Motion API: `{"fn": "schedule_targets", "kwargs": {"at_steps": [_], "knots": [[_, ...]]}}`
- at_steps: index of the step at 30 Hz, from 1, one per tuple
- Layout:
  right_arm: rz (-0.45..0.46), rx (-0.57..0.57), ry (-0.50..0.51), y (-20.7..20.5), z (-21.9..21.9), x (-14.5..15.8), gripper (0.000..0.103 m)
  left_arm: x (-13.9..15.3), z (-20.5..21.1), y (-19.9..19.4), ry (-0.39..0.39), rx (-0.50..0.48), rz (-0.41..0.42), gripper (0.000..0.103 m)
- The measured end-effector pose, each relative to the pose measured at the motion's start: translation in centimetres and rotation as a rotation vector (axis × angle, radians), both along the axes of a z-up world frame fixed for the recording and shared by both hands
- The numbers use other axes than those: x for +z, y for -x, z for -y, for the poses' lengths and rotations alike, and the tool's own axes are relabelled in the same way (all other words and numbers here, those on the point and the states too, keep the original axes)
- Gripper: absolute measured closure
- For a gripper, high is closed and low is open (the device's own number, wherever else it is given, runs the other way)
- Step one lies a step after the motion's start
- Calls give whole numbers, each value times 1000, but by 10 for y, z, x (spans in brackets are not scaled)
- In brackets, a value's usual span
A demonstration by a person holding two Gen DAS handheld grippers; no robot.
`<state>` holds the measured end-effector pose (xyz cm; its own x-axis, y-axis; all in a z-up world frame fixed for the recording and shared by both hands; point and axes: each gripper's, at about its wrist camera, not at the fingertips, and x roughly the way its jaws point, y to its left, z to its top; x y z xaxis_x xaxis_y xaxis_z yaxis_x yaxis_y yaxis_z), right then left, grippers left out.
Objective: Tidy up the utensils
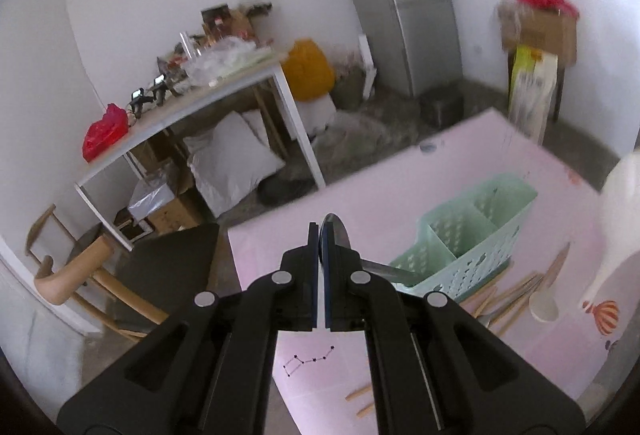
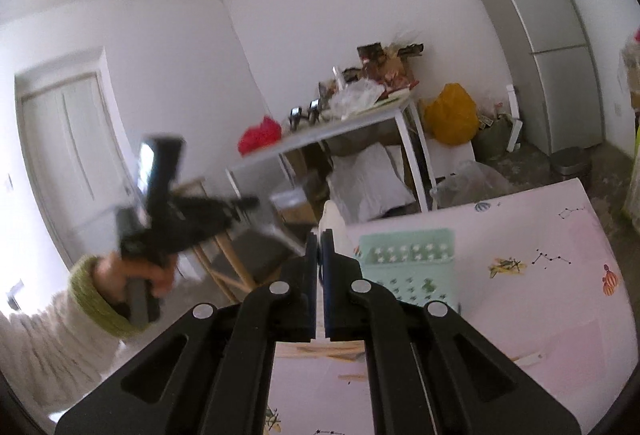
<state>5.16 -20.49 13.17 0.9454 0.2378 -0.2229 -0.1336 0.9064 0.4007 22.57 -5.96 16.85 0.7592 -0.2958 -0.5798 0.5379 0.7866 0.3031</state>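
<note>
My left gripper [image 1: 320, 235] is shut on a metal spoon [image 1: 340, 233]; its bowl sticks up past the fingertips and its handle [image 1: 390, 271] runs right toward the mint-green utensil caddy [image 1: 468, 247]. The caddy stands on the pink mat [image 1: 392, 191]. Wooden chopsticks [image 1: 508, 295] and a white ladle [image 1: 550, 295] lie to its right. My right gripper [image 2: 319, 239] is shut on a white utensil [image 2: 332, 223], held above the mat just left of the caddy [image 2: 408, 263]. The left gripper also shows, blurred, in the right wrist view [image 2: 180, 219].
A white table [image 1: 192, 107] with clutter and a red bag stands behind the mat. A wooden chair [image 1: 120, 267] is at the left. A grey fridge [image 1: 404, 3] and a yellow bag [image 1: 310, 69] stand by the far wall. More chopsticks [image 2: 320, 349] lie under my right gripper.
</note>
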Motion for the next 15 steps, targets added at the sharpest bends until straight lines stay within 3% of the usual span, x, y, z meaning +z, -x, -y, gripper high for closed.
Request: {"fn": "schedule_targets", "kwargs": {"at_steps": [4,8,10,12,15], "knots": [[29,9,-58,3,29,6,100,-11,29,-7,-31,-4,-57,102],[50,32,-115,1,51,12,100,-21,34,-18,22,-10,-116,97],[60,46,-149,-2,59,16,100,-22,30,-20,74,-5,-132,74],[69,63,-179,-7,67,21,100,-18,15,-17,155,17,-119,59],[93,89,-206,-17,72,33,100,-12,-11,-4,274,45,-90,48]]}}
